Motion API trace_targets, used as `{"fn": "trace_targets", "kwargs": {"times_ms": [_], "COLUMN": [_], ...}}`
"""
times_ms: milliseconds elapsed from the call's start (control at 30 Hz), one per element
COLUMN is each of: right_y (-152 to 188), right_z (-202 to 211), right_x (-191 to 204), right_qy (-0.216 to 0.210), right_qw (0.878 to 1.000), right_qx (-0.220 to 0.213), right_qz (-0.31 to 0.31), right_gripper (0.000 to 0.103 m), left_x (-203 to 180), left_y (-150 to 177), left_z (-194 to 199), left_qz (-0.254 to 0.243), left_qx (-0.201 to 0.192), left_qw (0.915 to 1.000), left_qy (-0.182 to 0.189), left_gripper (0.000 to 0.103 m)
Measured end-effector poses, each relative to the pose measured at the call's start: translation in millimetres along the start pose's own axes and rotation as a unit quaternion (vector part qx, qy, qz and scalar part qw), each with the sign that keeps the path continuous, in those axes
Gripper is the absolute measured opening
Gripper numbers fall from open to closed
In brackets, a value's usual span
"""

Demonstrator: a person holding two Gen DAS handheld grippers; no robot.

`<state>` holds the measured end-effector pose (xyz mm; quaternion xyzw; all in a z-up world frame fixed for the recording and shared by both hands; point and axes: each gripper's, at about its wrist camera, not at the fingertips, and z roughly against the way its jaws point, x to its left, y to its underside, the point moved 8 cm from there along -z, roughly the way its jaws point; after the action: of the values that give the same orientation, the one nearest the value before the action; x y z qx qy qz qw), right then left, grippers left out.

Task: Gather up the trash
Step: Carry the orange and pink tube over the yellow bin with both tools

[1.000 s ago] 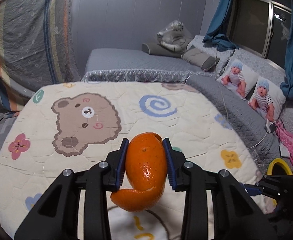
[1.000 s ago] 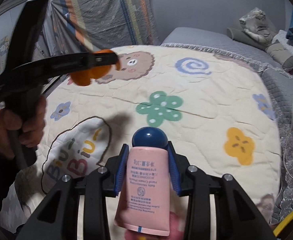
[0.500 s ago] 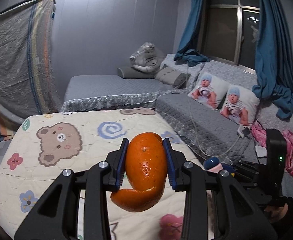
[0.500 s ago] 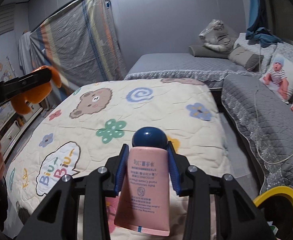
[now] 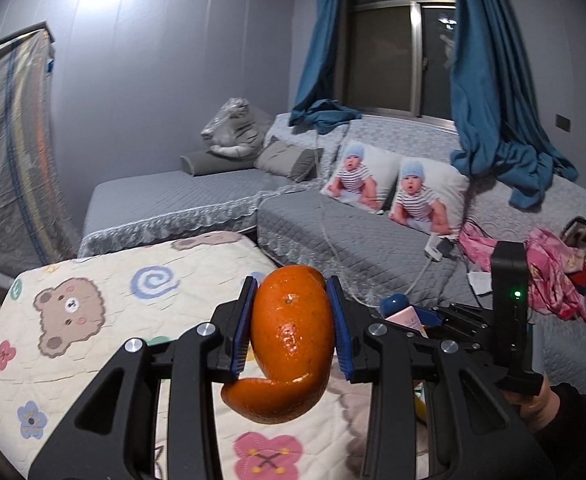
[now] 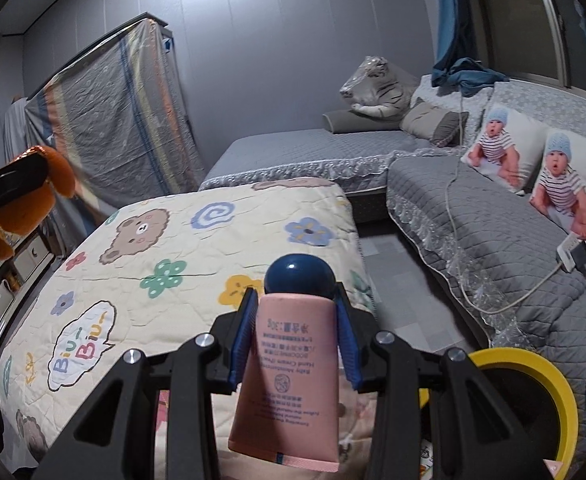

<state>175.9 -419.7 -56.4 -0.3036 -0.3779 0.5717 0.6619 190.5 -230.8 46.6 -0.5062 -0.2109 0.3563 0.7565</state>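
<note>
Fingers of left gripper (image 5: 291, 330) clamp curled orange mandarin peel (image 5: 291, 344); right gripper (image 6: 297, 334) pinches pink hand-cream tube with dark blue cap (image 6: 289, 376). Both loads aloft over cartoon-print quilted bed (image 6: 165, 248). Yellow-rimmed bin (image 6: 533, 380) lower right: centre each item over mouth, then release one by one.

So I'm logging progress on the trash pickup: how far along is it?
Picking up looks done: the left gripper is clamped on a curled orange peel, and the right gripper on a pink hand-cream tube with a dark blue cap. In hand: carrying both above the cartoon-print quilt. Left: dropping them, probably into the yellow-rimmed bin.
</note>
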Motion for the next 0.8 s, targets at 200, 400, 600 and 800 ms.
{"fn": "trace_targets", "kwargs": {"times_ms": [200, 400, 600, 800], "right_y": [8, 20, 41, 59], "right_z": [17, 34, 51, 68], "right_x": [-37, -70, -108, -141], "right_qy": [0.032, 0.064, 0.104, 0.139], "right_qw": [0.999, 0.997, 0.993, 0.987], "right_qx": [-0.012, -0.019, -0.016, -0.016], "right_qz": [-0.021, -0.036, -0.058, -0.083], "right_gripper": [0.035, 0.035, 0.035, 0.035], "left_x": [-37, -67, -99, -135], "left_y": [-1, 2, 10, 19], "left_z": [-5, -13, -31, -53], "left_qz": [-0.02, -0.038, -0.046, -0.054], "left_qx": [-0.002, 0.002, 0.015, 0.025], "left_qw": [0.9995, 0.9983, 0.996, 0.9925], "left_qy": [0.024, 0.043, 0.075, 0.107], "left_gripper": [0.033, 0.033, 0.033, 0.034]}}
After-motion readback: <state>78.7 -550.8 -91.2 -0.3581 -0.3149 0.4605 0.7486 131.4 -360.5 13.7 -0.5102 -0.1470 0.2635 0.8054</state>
